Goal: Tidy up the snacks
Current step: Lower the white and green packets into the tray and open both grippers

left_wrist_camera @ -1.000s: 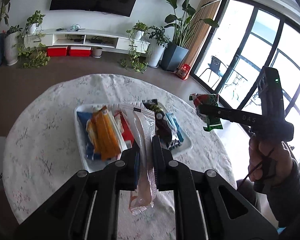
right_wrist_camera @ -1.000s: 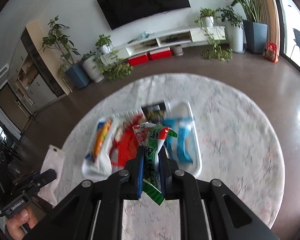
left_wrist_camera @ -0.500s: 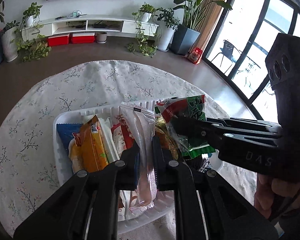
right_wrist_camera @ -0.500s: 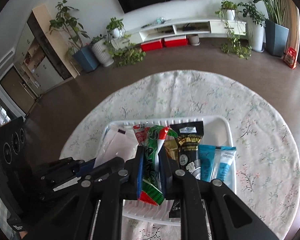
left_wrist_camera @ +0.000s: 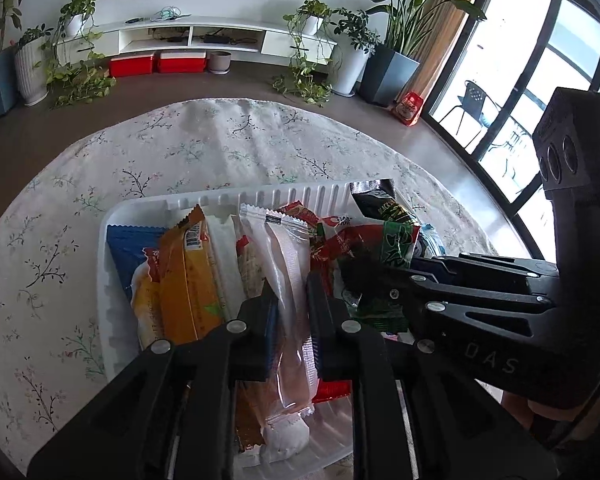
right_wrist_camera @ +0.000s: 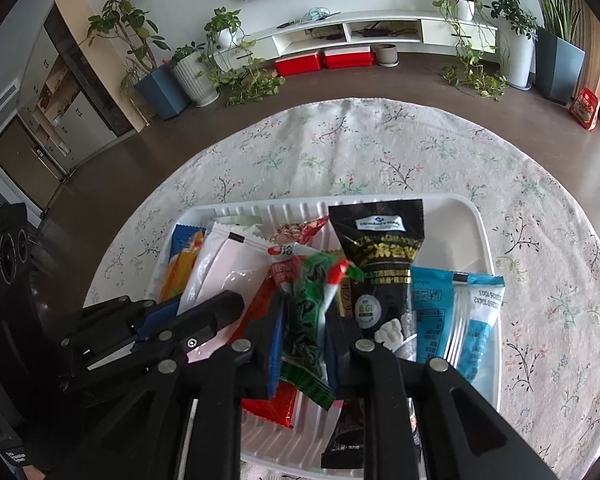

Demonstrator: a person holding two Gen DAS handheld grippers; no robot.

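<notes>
My left tongs (left_wrist_camera: 288, 292) are opening around the clear wrapper (left_wrist_camera: 290, 280), which hangs between the fingers over the white tray (left_wrist_camera: 148, 208). My right tongs (right_wrist_camera: 304, 320) are opening too, the green packet (right_wrist_camera: 312, 300) between them, above the tray's middle. The tray sits on the flowered tabletop (right_wrist_camera: 380, 152), with a black packet (right_wrist_camera: 380, 248) at two o'clock of the green one and blue packets (right_wrist_camera: 456, 312) at three o'clock.

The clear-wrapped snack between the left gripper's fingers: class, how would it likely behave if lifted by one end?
The clear-wrapped snack would probably sag, being long, thin film. It looks light for its size. Its glossy wrapper may slip between the left gripper's opening jaws.
</notes>
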